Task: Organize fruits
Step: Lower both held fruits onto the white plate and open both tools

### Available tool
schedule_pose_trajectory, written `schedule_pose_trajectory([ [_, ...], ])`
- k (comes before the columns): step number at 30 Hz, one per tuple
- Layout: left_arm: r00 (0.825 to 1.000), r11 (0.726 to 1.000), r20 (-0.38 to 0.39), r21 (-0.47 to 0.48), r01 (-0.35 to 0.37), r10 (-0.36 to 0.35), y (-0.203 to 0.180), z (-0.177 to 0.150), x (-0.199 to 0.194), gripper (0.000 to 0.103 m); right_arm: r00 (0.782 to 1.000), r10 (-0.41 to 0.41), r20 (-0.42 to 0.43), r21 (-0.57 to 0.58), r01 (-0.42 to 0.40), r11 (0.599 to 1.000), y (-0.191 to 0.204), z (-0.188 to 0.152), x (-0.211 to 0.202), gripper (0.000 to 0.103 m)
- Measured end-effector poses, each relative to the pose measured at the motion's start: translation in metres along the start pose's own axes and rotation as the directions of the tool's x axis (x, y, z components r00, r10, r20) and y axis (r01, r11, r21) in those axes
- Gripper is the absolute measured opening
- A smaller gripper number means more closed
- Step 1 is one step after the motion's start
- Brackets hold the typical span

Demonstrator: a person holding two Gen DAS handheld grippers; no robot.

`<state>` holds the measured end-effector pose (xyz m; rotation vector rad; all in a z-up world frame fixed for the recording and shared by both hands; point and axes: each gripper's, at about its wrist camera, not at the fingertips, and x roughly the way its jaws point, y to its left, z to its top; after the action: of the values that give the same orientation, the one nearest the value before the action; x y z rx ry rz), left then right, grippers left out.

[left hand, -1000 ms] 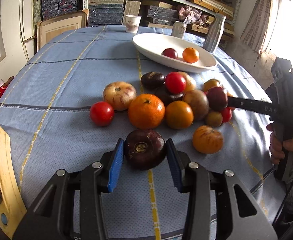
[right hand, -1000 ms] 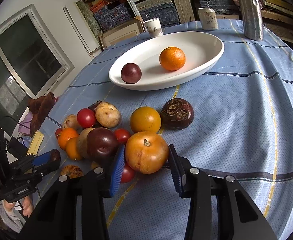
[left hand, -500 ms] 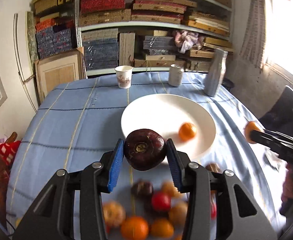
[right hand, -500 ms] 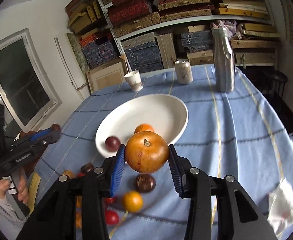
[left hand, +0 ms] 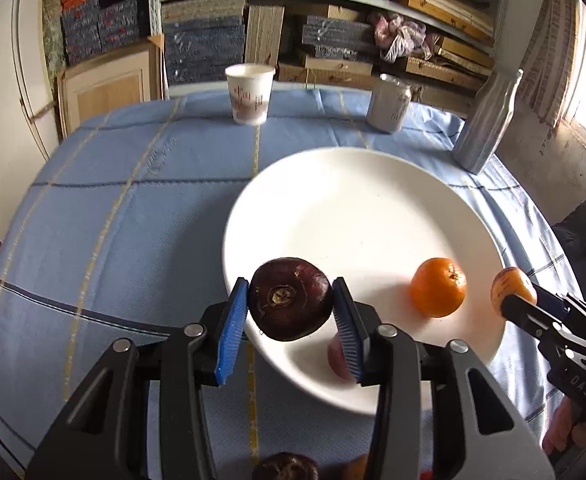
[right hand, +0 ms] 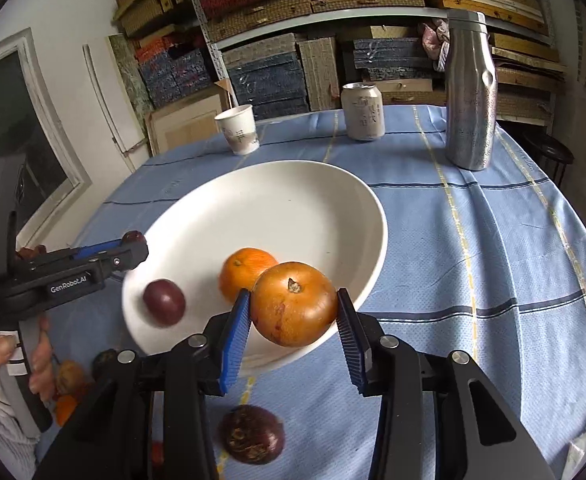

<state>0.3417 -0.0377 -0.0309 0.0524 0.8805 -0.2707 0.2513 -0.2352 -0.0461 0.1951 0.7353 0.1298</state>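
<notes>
The left gripper (left hand: 291,320) pinches a dark purple fruit (left hand: 290,298), round and glossy with a dry brown stem scar facing back, between its blue pads. It hangs over the near-left rim of the white bowl (left hand: 333,184). The right gripper (right hand: 293,330) clamps a golden-brown fruit (right hand: 294,303), smooth, with a small dark stem nub on top, above the bowl's near edge. Inside the bowl lie an orange (left hand: 437,293) and a small purple plum (right hand: 163,302), well apart from each other.

Half a second ago both grippers were higher and farther back, with the fruit pile in plain sight beneath them; now the bowl fills each view and only stray fruits peek in at the bottom, among them a dark wrinkled fruit (right hand: 251,434) on the blue tablecloth (right hand: 473,260).

Both tools angle downward toward the bowl from opposite sides. The person's left hand (right hand: 17,364) grips its handle at the bowl's left. Behind the bowl stand a paper cup (left hand: 249,93), a can (left hand: 387,103) and a steel bottle (right hand: 470,90).
</notes>
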Motion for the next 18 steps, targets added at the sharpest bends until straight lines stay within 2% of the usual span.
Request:
schedule_pose_trajectory([
  [3, 1.000, 1.000, -0.001, 0.002, 0.001, -0.001, -0.001, -0.001, 0.007, 0.045, 1.000, 0.017, -0.005, 0.019, -0.016, 1.000, -0.004, 0.000, 0.004, 0.045],
  [5, 1.000, 1.000, 0.008, 0.001, 0.001, -0.001, -0.001, -0.001, 0.006, 0.061, 0.999, 0.033, -0.001, 0.021, -0.033, 0.999, -0.005, 0.000, 0.000, 0.045],
  [9, 0.999, 1.000, 0.032, 0.007, -0.007, 0.007, -0.003, 0.000, -0.008, 0.063, 0.996, 0.062, 0.062, 0.017, -0.063, 0.998, 0.000, 0.002, -0.022, 0.046],
  [13, 0.997, 0.999, 0.079, 0.019, -0.027, 0.025, -0.002, -0.002, -0.043, 0.069, 0.992, 0.068, 0.110, 0.004, -0.069, 0.998, 0.003, 0.000, -0.041, 0.052],
  [15, 0.993, 0.998, 0.105, 0.034, -0.051, 0.047, -0.001, -0.011, -0.063, 0.075, 0.990, 0.063, 0.122, -0.005, -0.063, 0.998, 0.003, -0.005, -0.049, 0.053],
  [18, 0.982, 0.993, 0.158, 0.041, -0.112, 0.104, 0.009, -0.033, -0.101, 0.082, 0.989, 0.064, 0.134, -0.009, -0.063, 0.998, 0.003, -0.011, -0.058, 0.061],
])
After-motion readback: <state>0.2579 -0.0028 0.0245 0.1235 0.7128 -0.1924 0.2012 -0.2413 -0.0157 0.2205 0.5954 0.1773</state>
